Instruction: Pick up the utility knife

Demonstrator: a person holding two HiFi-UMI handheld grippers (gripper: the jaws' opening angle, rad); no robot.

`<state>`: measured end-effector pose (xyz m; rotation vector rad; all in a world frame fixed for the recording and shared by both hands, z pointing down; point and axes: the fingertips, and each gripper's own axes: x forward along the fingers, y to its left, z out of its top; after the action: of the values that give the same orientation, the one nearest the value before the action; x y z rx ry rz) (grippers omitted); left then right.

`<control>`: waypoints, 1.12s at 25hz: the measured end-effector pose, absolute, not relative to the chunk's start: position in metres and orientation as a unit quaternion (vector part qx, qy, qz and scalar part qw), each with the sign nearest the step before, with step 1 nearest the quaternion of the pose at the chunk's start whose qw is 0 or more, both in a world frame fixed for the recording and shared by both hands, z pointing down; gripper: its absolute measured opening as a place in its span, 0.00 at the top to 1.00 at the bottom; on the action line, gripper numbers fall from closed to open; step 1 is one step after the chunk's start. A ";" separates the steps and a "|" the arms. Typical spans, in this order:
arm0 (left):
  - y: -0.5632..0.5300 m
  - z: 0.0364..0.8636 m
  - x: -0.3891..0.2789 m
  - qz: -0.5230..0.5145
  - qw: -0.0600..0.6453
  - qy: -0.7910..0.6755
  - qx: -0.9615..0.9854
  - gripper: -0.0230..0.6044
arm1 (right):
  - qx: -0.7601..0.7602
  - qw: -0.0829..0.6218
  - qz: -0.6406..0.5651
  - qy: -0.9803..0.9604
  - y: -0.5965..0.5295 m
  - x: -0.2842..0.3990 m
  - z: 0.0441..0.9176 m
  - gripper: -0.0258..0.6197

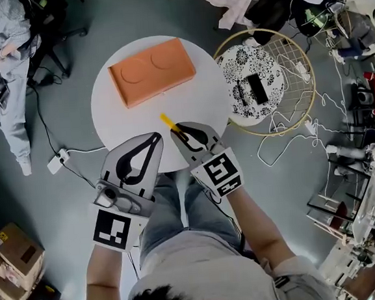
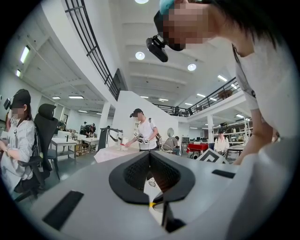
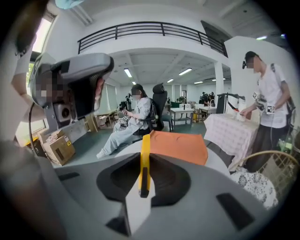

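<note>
The utility knife [image 1: 169, 122] is slim and yellow, and its tip pokes out past my right gripper [image 1: 175, 129] over the near part of the round white table [image 1: 116, 113]. In the right gripper view the knife [image 3: 145, 159] stands on edge between the jaws, and the right gripper [image 3: 145, 154] is shut on it. My left gripper [image 1: 156, 137] hangs just left of it over the table's near edge. Seen from the left gripper view, the left gripper [image 2: 150, 156] has its jaws together with nothing between them.
An orange slab [image 1: 151, 71] with two round dents lies on the far half of the table. A round wire basket [image 1: 283, 126] holding a patterned disc stands on the floor to the right. Cables and a power strip [image 1: 57, 162] lie around; a person [image 1: 8, 70] sits at the left.
</note>
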<state>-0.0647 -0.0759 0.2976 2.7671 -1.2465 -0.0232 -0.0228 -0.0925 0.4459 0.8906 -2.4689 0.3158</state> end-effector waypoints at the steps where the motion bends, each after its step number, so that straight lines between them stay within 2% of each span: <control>1: -0.073 0.294 -0.061 -0.010 0.051 -0.413 0.909 0.95 | 0.324 0.236 0.109 -0.910 -0.090 -0.021 0.433 0.86; 15: -0.014 0.247 0.001 -0.035 0.020 -0.455 0.890 0.95 | 0.282 0.075 0.030 -0.956 -0.021 0.027 0.266 0.86; 28: 0.037 0.218 0.053 -0.034 -0.019 -0.483 0.875 0.95 | 0.240 0.023 -0.011 -0.970 0.031 0.078 0.217 0.86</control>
<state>0.0534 0.0366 0.2180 2.7822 -1.5353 -0.1070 0.0776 0.0315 0.2166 0.7438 -3.0049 -0.0345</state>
